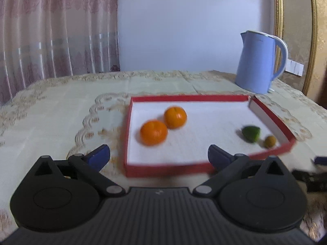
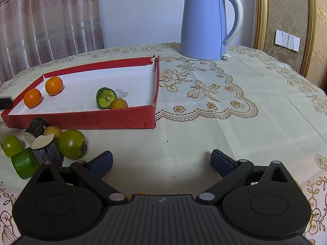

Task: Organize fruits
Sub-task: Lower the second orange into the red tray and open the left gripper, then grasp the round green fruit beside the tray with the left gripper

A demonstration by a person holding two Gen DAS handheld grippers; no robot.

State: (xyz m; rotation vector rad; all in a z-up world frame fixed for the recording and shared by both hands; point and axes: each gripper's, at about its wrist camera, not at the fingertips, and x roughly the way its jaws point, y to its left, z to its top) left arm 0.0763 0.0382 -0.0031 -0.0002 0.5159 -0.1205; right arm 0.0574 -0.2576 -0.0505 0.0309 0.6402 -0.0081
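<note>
**Half the fruit boxed, a heap waiting outside**

Both claws are spread and carry nothing. The left claw (image 1: pixel 159 155) faces the red box (image 2: pixel 81 119), where two oranges (image 2: pixel 32 98) keep one side and a cut lime (image 2: pixel 105 97) with a longan (image 2: pixel 118 104) the other, apparently sorted by kind. The right claw (image 2: pixel 161 160) hangs over the surface (image 2: pixel 204 134) beside the unsorted heap (image 2: pixel 47 145).

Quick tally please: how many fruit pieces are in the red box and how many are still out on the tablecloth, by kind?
In the red box:
Oranges: 2
Green cut fruit: 1
Small tan fruit: 1

On the tablecloth:
Green round fruits: 2
Green cut fruit: 1
Dark cane pieces: 2
Small tan fruit: 1

Total: 10
</note>
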